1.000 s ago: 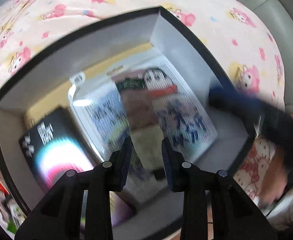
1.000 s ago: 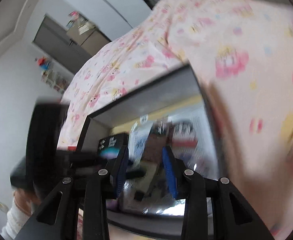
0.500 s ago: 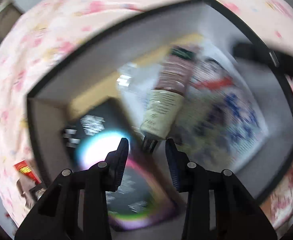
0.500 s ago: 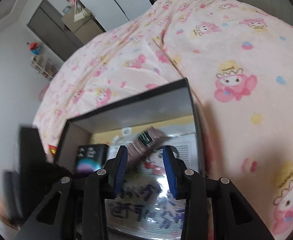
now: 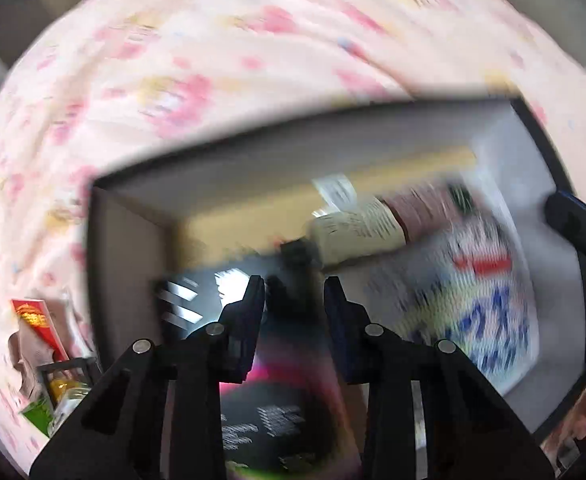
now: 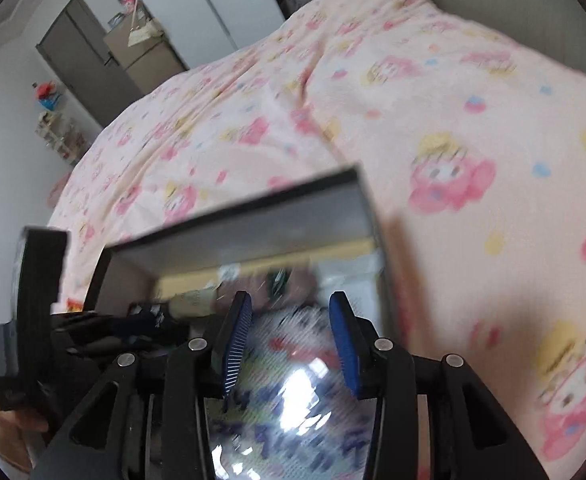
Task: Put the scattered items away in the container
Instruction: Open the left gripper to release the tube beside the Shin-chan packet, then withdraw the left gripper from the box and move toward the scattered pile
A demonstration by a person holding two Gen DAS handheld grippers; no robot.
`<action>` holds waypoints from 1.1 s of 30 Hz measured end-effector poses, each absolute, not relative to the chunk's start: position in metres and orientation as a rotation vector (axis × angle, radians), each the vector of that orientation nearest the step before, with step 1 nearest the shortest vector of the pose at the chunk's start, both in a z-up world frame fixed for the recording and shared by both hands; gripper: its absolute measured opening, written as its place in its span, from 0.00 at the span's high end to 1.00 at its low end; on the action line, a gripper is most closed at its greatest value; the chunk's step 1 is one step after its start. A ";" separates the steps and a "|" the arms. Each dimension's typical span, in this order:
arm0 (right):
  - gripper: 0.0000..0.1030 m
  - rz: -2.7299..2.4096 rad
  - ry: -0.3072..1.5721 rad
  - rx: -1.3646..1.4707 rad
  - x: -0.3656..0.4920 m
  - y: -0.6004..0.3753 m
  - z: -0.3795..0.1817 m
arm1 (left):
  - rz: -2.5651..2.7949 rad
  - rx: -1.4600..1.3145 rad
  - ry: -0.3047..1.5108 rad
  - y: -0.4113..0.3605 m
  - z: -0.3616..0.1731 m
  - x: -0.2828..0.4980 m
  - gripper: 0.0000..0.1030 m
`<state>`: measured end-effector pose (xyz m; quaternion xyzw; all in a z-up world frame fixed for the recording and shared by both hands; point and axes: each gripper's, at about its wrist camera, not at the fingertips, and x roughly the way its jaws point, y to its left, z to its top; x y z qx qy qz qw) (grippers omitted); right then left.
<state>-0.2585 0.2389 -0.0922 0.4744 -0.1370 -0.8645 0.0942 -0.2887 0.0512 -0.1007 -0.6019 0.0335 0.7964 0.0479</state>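
Tube (image 5: 377, 224) lies in the box (image 5: 253, 152); our left tongs (image 5: 293, 304) narrow and empty, right tongs (image 6: 289, 320) just widened, empty; we next fetch the leftovers (image 5: 45, 360) at eight o'clock.

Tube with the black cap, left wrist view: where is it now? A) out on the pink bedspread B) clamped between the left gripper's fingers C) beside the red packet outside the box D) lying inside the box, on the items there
D: the tube lies on its side within the box walls, ahead of the left gripper, whose fingers hold nothing.
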 end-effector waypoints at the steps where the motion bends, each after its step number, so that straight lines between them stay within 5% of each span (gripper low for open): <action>1: 0.62 -2.584 -0.402 1.395 -0.262 0.246 -0.087 | 2.446 -1.804 0.042 0.047 -0.095 -0.288 0.70; 16: 0.58 -2.515 -0.630 1.310 -0.267 0.279 -0.082 | 2.413 -1.800 -0.245 0.040 -0.137 -0.341 0.74; 25: 0.58 -2.546 -0.668 1.349 -0.253 0.295 -0.086 | 2.349 -1.730 -0.409 0.041 -0.114 -0.296 0.74; 33: 0.58 -2.569 -0.664 1.368 -0.231 0.300 -0.083 | 2.257 -1.891 -0.253 0.051 -0.131 -0.265 0.72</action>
